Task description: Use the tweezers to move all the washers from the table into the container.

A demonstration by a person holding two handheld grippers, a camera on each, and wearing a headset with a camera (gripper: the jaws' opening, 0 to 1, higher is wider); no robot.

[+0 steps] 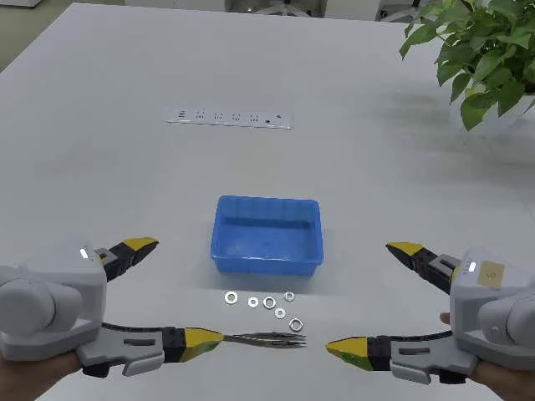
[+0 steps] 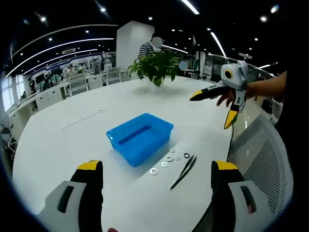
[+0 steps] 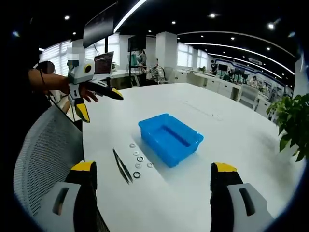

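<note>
As a person holds a two-jaw gripper in each hand over a white table (image 1: pixel 100 167), the left gripper (image 1: pixel 188 289) and the right gripper (image 1: pixel 358 296) both hang with jaws spread wide, gripping nothing. Between them a pair of metal tweezers (image 1: pixel 267 339) lies flat on the tabletop on the person's side, its prongs pointing toward the right gripper. Six washers (image 1: pixel 269 302) sit in a loose cluster just beyond the tweezers, between them and the blue plastic container (image 1: pixel 267 261) at the table's centre. All six rest on the table, outside the container. Farther back lies a power-socket strip (image 1: pixel 230 117), and a potted plant (image 1: pixel 481 50) stands at the far right.
</note>
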